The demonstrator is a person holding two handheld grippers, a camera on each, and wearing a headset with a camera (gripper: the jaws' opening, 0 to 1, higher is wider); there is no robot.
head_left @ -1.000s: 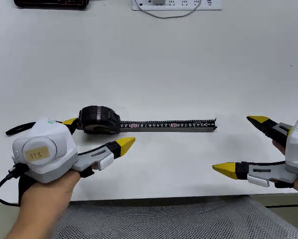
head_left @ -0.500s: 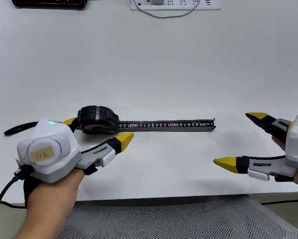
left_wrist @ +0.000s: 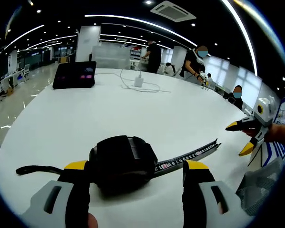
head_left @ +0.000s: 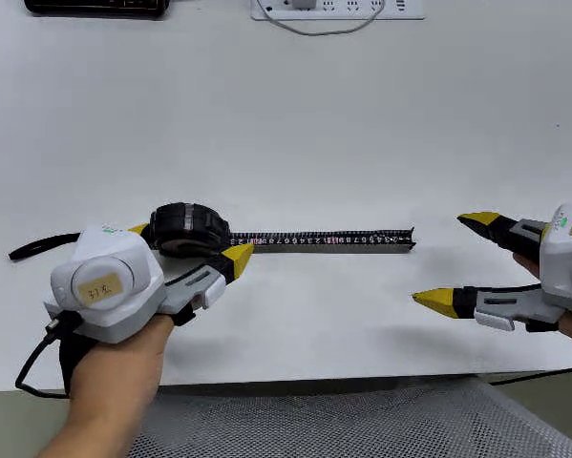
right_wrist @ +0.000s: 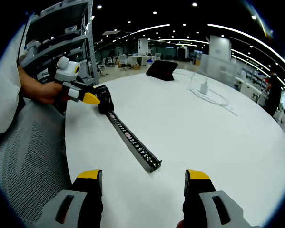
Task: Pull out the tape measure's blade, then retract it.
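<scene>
A black tape measure case (head_left: 190, 229) lies on the white table (head_left: 295, 124), its blade (head_left: 324, 239) pulled out to the right and ending in a hook (head_left: 412, 240). My left gripper (head_left: 188, 241) is open, one yellow-tipped jaw on each side of the case without closing on it. In the left gripper view the case (left_wrist: 123, 159) sits between my left gripper's (left_wrist: 135, 166) jaws, the blade (left_wrist: 187, 156) running off right. My right gripper (head_left: 453, 260) is open, just right of the blade's end. In the right gripper view the hook (right_wrist: 154, 166) lies ahead of my right gripper (right_wrist: 142, 175).
The case's black strap (head_left: 37, 248) trails left on the table. A white power strip (head_left: 338, 10) with a cable and a dark device (head_left: 95, 6) sit at the far edge. A grey mesh chair (head_left: 343, 420) is below the table's front edge.
My left gripper has moved forward so its jaws now straddle the tape measure case. The right gripper has edged slightly toward the blade's end. Case and blade lie as before.
</scene>
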